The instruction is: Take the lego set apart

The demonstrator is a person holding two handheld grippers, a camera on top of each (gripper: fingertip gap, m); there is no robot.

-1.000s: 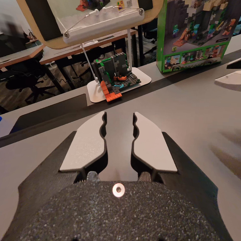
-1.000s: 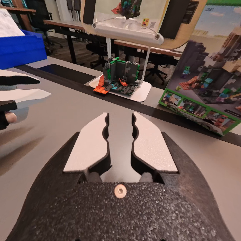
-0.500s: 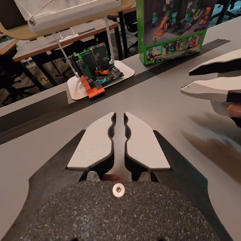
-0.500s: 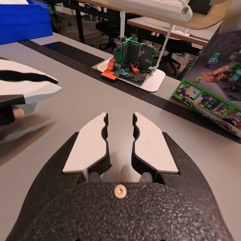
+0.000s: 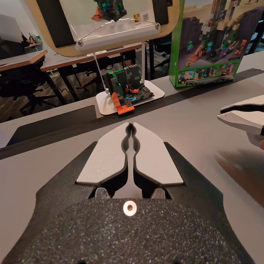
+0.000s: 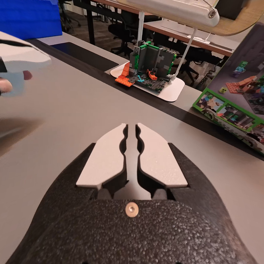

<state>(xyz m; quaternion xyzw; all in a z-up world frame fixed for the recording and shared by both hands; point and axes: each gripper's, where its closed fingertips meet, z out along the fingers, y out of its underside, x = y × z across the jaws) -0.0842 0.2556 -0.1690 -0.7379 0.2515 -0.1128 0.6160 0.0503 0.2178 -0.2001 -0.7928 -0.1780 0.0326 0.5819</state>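
White left gripper [image 5: 131, 125] now pinched together, empty; right gripper [image 6: 131, 125] narrower, slightly parted, empty.

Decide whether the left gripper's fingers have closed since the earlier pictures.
Yes. The left gripper has shut: its white fingertips now meet over the grey table, where a gap showed before.

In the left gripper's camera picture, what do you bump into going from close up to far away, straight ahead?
Left gripper → grey table → dark strip → orange ramp → lego set on the white stand base → instruction booklet clipped above.
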